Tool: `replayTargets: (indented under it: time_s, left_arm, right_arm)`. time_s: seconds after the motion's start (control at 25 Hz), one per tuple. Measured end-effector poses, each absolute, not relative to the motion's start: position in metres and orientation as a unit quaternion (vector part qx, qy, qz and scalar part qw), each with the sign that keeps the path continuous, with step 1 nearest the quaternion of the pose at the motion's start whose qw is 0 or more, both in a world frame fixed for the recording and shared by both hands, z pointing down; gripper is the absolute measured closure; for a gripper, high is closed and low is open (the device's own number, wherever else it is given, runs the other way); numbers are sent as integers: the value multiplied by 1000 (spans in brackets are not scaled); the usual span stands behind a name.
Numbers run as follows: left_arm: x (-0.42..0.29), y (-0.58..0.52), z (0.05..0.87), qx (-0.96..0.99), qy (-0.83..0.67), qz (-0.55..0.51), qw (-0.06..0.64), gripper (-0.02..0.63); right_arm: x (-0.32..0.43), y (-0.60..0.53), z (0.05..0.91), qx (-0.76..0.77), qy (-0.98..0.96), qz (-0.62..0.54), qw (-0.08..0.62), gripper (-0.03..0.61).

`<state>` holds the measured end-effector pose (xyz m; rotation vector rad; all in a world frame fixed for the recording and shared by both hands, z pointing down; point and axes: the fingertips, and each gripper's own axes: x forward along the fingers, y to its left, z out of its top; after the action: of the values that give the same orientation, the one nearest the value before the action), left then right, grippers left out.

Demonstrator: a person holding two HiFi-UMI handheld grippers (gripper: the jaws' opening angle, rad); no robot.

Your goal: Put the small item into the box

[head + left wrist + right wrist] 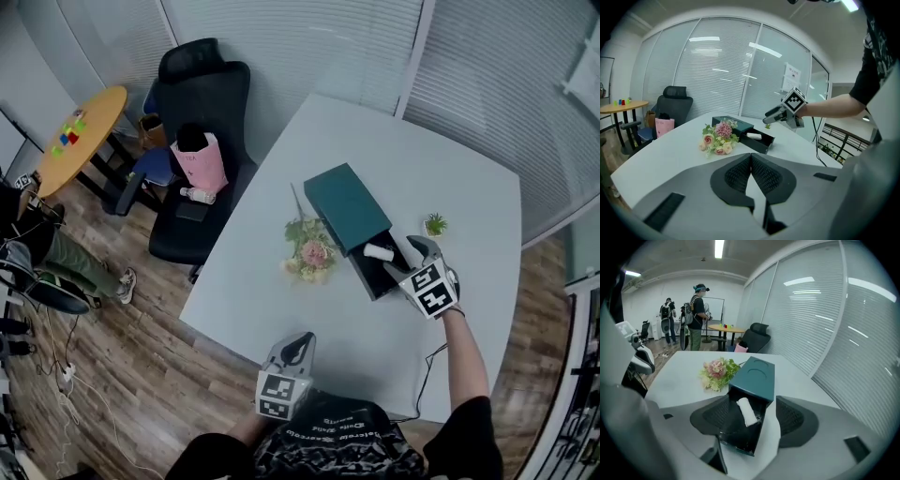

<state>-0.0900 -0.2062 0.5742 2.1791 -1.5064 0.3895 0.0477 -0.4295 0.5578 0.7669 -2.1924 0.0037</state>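
Note:
A dark teal box (pixel 345 203) lies on the white table (pixel 281 309), with its black inner tray (pixel 380 278) slid out toward me. The small item, a white roll (pixel 378 252), lies inside the tray. My right gripper (pixel 411 255) hangs above the tray's near end, open and holding nothing. In the right gripper view the roll (pixel 747 412) and tray (pixel 740 439) show below, between the spread jaws. My left gripper (pixel 301 341) rests low by the table's front edge, well apart from the box. Its pads (pixel 740 176) meet at the tip with nothing between them.
A bouquet of pink flowers (pixel 309 251) lies just left of the box. A tiny potted plant (pixel 435 224) stands to the box's right. Off the table's left side are a black office chair (pixel 202 112) with a pink bag (pixel 199 164), and a round wooden table (pixel 80 136).

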Motion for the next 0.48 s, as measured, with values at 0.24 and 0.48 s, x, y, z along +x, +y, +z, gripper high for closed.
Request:
replayTargets:
  time_s: [0.24,0.48]
  left_arm:
    - [-83,-209,562,812,-528,124,217,595]
    - [-71,-212,553,830,-505,113,208,595]
  right_arm:
    - [61,-398,501,352,-879,8,322,258]
    - [71,-360,461,389,-884,8,260,258]
